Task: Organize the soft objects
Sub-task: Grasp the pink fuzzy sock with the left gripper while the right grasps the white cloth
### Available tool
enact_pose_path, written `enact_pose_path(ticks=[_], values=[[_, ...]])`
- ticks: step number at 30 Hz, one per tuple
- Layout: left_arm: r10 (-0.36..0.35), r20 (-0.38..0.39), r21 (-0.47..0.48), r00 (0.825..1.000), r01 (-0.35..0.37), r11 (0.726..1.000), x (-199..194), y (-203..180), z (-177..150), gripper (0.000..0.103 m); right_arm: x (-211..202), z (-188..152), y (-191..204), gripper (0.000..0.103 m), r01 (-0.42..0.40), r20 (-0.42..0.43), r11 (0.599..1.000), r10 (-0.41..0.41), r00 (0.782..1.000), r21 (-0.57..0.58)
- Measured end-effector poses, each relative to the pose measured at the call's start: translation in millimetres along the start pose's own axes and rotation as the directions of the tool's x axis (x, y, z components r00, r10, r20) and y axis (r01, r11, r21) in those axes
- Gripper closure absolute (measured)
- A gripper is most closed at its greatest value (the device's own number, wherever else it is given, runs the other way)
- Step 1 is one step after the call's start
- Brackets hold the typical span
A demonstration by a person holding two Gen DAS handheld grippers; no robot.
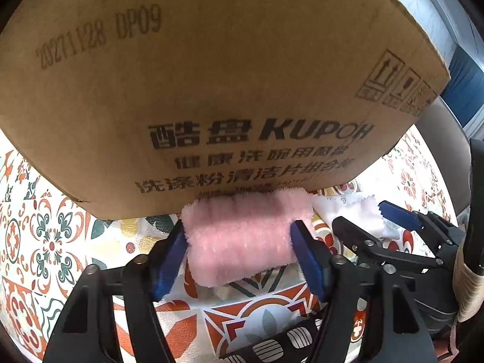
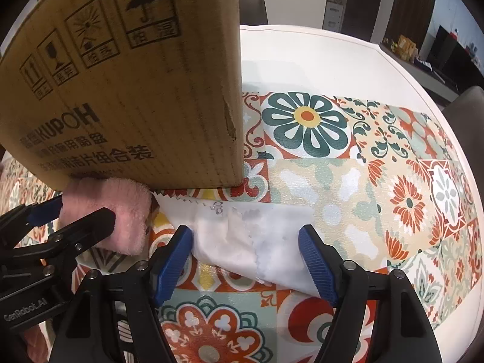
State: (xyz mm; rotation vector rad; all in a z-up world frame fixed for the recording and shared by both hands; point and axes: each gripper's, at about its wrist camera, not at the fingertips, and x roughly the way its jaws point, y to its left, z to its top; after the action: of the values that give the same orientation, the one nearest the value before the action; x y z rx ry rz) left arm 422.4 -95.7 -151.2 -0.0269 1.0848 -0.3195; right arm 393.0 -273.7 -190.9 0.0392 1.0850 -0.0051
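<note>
A fluffy pink cloth [image 1: 242, 236], folded into a roll, lies against the foot of a brown cardboard box [image 1: 211, 90]. My left gripper [image 1: 239, 257] has its blue pads on both ends of the roll, closed on it. The pink cloth [image 2: 127, 211] and the left gripper [image 2: 71, 211] also show in the right wrist view. A thin white cloth [image 2: 251, 242] with zigzag edges lies on the table by the box [image 2: 136, 90] corner. My right gripper [image 2: 245, 260] is open, its pads on either side of the white cloth. The white cloth [image 1: 348, 211] and the right gripper [image 1: 366, 214] show in the left wrist view.
The table has a patterned floral tile cover [image 2: 363, 166] and a white rim [image 2: 302, 48]. Dark chairs [image 2: 254, 3] stand at the far side and at the right [image 2: 466, 103]. Shelves and furniture are in the background.
</note>
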Motion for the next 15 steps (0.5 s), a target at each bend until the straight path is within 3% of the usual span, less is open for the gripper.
enact_pose_path(ticks=[3,7,11,15], values=[[0.012,0.013,0.005,1.000,-0.012,1.000,0.7,-3.9,-3.0,0.052,-0.5,-1.7,1.7,0.034,0.006,0.012,1.000,-0.006,1.000,-0.001],[0.019,0.034,0.005,0.999,-0.020,1.000,-5.3,-4.2,-6.2,0.069,-13.9,-15.3,19.7,0.062,0.001,0.032,1.000,0.000,0.999,-0.024],[0.031,0.054,0.004,0.998,-0.031,1.000,-12.9,-4.3,-8.9,0.076,-19.9,-21.9,23.0,0.088,-0.038,0.033,0.999,0.038,0.999,-0.016],[0.033,0.068,0.011,0.997,-0.034,0.999,-19.4,-6.6,-10.1,0.079,-24.5,-26.4,16.7,0.092,-0.090,0.034,0.996,0.089,0.995,0.028]])
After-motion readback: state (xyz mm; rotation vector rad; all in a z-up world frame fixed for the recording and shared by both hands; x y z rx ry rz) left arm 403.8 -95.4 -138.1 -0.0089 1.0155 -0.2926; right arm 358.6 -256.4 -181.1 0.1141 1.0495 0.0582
